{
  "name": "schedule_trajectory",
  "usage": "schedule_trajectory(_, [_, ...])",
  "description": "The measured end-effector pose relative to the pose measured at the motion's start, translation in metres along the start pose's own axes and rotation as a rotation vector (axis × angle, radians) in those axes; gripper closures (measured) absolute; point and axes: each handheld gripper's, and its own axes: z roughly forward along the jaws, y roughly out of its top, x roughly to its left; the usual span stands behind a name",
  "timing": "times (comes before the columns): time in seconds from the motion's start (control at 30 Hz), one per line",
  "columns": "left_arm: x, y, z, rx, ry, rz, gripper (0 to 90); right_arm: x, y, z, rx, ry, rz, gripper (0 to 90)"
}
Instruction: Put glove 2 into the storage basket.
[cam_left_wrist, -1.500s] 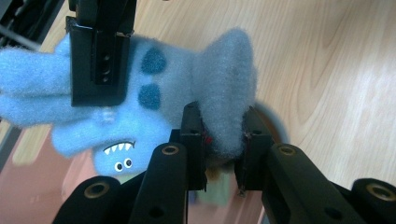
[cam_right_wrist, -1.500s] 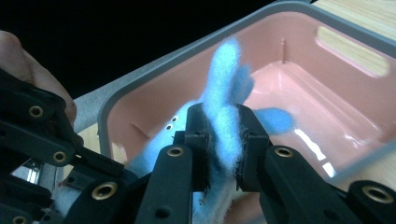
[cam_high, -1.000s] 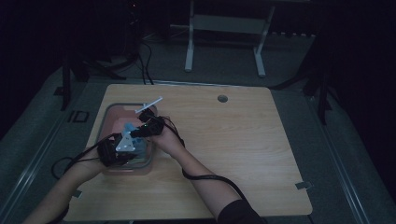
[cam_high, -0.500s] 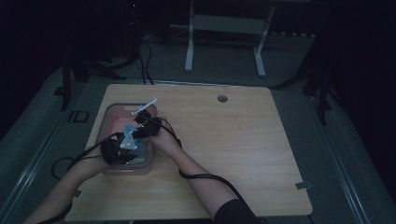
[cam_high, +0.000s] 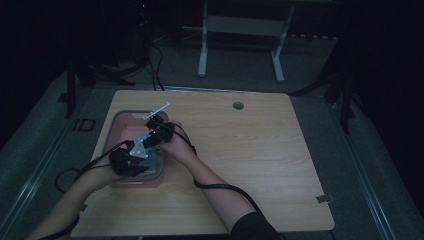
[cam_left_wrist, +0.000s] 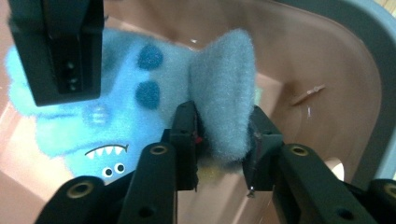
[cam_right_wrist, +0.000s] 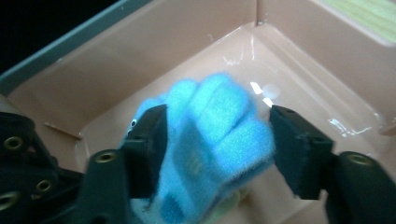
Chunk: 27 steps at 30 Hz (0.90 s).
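Left claw (cam_left_wrist: 223, 140) nearly closed, its jaws just easing apart yet pads pinching a grey-blue fold of the fuzzy blue cloth (cam_left_wrist: 140, 98), which bears dark spots and a cartoon toothy face. Right claw (cam_right_wrist: 217, 140) has just been opening: jaws stand wide, cloth between them, the right pad clear of it. Cloth hangs over the pink bin (cam_high: 120, 127) at the bench's (cam_high: 260, 165) left side.

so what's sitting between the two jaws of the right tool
A fold of the fuzzy blue glove lies there, over the pink tub, as the right gripper view shows. The right tool has just been opening; its right jaw stands clear of the fabric.
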Motion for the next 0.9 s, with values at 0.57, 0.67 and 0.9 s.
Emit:
schedule_trajectory(0.57, [0.002,0.004,-0.031,-0.148,0.049,-0.189,10.7,-0.007,-0.006,-0.049,-0.096,0.054,-0.004,17.2])
schedule_trajectory(0.67, [-0.002,0.011,-0.031,-0.159,0.057,-0.207,8.4,-0.007,-0.013,-0.057,-0.096,0.053,-0.017,14.7])
schedule_trajectory(0.9, [-0.014,0.028,-0.029,-0.197,0.029,-0.198,7.5,-0.009,-0.031,-0.077,-0.103,0.046,-0.028,14.7])
